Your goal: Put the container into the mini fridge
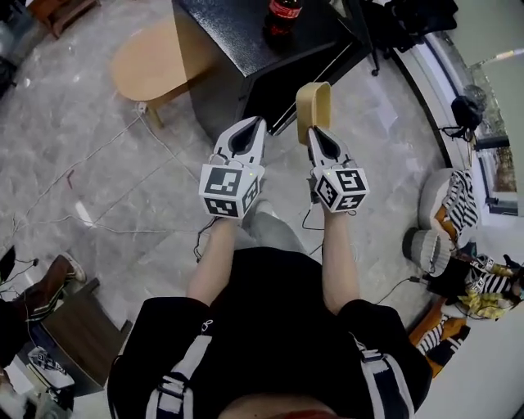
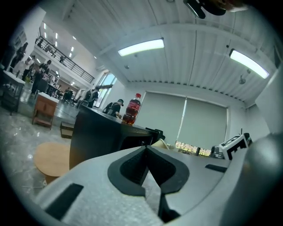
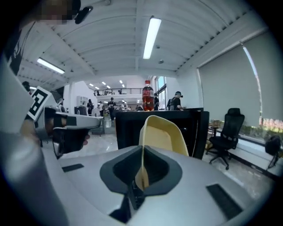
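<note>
A pale yellow plastic container (image 1: 313,105) stands upright in my right gripper (image 1: 316,132), which is shut on its thin wall. In the right gripper view the container (image 3: 162,133) rises from the closed jaws of that gripper (image 3: 142,152). The black mini fridge (image 1: 246,41) stands just ahead of both grippers and fills the middle of the right gripper view (image 3: 185,123). My left gripper (image 1: 250,124) is level with the right one, a short way to its left. It is shut with nothing in it (image 2: 146,149).
A cola bottle (image 1: 283,15) stands on top of the fridge. A round wooden table (image 1: 151,59) sits to the fridge's left, and cables (image 1: 106,155) lie on the marble floor. A black office chair (image 3: 230,132) is at the right. Bags and clutter (image 1: 458,245) line the right side.
</note>
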A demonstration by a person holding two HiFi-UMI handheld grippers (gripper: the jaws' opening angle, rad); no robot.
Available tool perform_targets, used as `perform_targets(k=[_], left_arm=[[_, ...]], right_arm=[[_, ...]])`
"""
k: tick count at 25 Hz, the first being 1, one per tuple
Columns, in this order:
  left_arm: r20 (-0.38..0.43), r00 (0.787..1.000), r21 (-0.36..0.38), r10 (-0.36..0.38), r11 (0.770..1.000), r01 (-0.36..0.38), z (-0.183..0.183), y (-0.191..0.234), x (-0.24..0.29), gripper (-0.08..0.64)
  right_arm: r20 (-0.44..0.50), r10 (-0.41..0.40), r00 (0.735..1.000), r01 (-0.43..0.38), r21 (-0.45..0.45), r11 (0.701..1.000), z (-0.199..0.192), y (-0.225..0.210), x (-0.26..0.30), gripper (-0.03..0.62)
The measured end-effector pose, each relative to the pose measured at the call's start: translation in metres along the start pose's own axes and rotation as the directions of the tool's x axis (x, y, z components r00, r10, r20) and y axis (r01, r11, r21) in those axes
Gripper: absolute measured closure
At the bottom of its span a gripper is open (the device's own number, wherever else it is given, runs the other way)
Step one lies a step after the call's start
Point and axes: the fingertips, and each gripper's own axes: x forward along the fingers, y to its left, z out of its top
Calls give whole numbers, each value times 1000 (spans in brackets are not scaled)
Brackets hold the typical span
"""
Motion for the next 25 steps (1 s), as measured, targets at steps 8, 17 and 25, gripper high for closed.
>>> perform_targets(k=[8,17,25], left_arm=[[-46,998,-43,31,999,-33,-10,29,-23,549],[-55,996,-38,68,997,-70,-5,42,-33,549],[-60,995,-8,80,997,-80,-1,42,-35,550]], right_arm=[[-262,82,961,-173,-345,923,-11,-8,99,575],[-335,115,935,-281,-504,816,-9,8,174,575],[-278,144,950,-288,-593,752,-4,21,197,550]])
